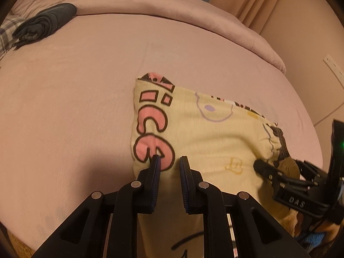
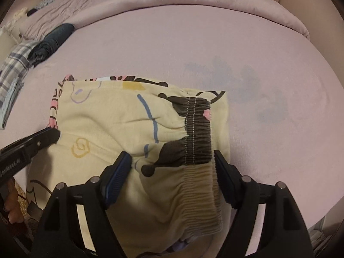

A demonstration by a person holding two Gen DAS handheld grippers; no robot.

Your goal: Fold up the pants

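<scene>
One yellow pants (image 1: 206, 133) on bed (image 1: 75, 96), left tool (image 1: 169, 161) released, right tool (image 2: 172, 157) released

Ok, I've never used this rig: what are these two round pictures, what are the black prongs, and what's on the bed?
Each picture comes from a fisheye camera on a hand-held two-finger gripper, looking forward along its fingers; a person holds one in each hand. The left wrist view shows the left gripper open over the printed edge of the yellow pants. The right wrist view shows the right gripper open, its fingers on either side of the elastic waistband. Neither clearly holds anything. The pants lie partly folded on the pink bed sheet. A dark folded garment and a plaid cloth lie at the far left.
</scene>
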